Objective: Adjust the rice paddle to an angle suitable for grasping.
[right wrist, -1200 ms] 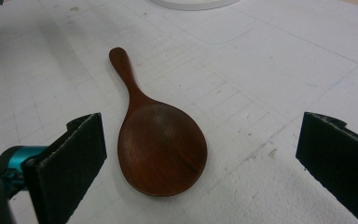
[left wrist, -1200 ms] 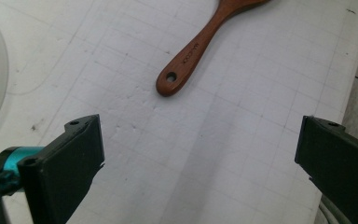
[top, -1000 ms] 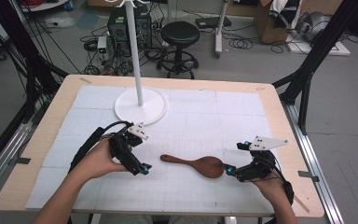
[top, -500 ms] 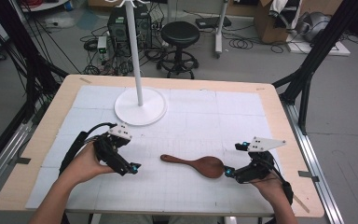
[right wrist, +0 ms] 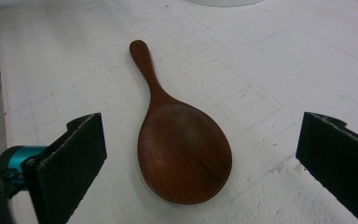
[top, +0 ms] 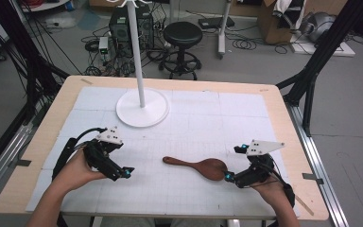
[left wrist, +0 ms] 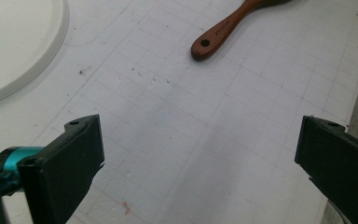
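A dark brown wooden spoon (top: 198, 166) lies flat on the white gridded mat, handle to the left, bowl to the right. In the right gripper view the spoon (right wrist: 177, 140) has its bowl close in front of the jaws and its handle pointing away. My right gripper (top: 230, 176) is open just right of the bowl, nothing between its jaws. My left gripper (top: 123, 171) is open over bare mat left of the spoon. The left gripper view shows the spoon's handle end (left wrist: 219, 35), with a hole in it, far ahead.
A white stand with a round base (top: 142, 108) and a thin upright pole (top: 136, 52) occupies the back left of the mat; its base edge (left wrist: 23, 51) is in the left gripper view. Wooden table rim (top: 307, 156) borders the mat. Stool and cables lie beyond.
My left gripper has slid leftward along the mat, away from the spoon's handle. The right gripper and the spoon have stayed where they were.
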Demonstrator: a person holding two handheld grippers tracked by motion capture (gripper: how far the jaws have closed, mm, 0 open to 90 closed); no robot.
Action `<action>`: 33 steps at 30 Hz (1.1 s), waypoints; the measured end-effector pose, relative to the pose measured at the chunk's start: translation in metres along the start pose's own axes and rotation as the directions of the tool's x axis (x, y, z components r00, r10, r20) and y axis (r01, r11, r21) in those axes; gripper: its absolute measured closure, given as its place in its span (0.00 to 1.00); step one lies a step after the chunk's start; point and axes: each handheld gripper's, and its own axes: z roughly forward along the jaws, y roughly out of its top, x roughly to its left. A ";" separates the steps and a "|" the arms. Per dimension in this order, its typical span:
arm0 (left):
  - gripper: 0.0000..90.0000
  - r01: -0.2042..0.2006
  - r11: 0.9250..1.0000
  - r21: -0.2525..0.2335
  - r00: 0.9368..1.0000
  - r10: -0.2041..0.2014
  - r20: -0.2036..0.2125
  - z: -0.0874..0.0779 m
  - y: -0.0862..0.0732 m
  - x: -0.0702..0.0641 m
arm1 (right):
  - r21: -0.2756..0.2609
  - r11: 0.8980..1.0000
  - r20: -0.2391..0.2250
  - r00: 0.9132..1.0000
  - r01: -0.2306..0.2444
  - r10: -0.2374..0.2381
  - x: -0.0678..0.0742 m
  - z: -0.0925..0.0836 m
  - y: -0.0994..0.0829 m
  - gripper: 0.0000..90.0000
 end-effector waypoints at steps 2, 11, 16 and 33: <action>0.02 0.005 1.000 -0.010 1.000 -0.005 -0.001 -0.002 -0.003 0.001 | 0.000 1.000 -0.003 1.000 0.002 -0.002 0.001 0.000 0.000 0.01; 0.02 0.028 0.998 -0.050 1.000 -0.028 -0.012 -0.011 -0.017 0.005 | -0.005 1.000 -0.017 1.000 0.001 -0.001 0.003 -0.001 0.002 0.01; 0.02 0.030 0.996 -0.078 0.999 -0.032 -0.022 -0.018 -0.023 0.007 | -0.011 1.000 -0.018 1.000 0.006 -0.006 0.004 -0.002 0.005 0.01; 0.02 0.029 0.986 -0.162 0.999 -0.036 -0.038 -0.030 -0.034 0.008 | -0.015 1.000 -0.029 0.999 0.022 -0.022 0.010 0.001 0.011 0.01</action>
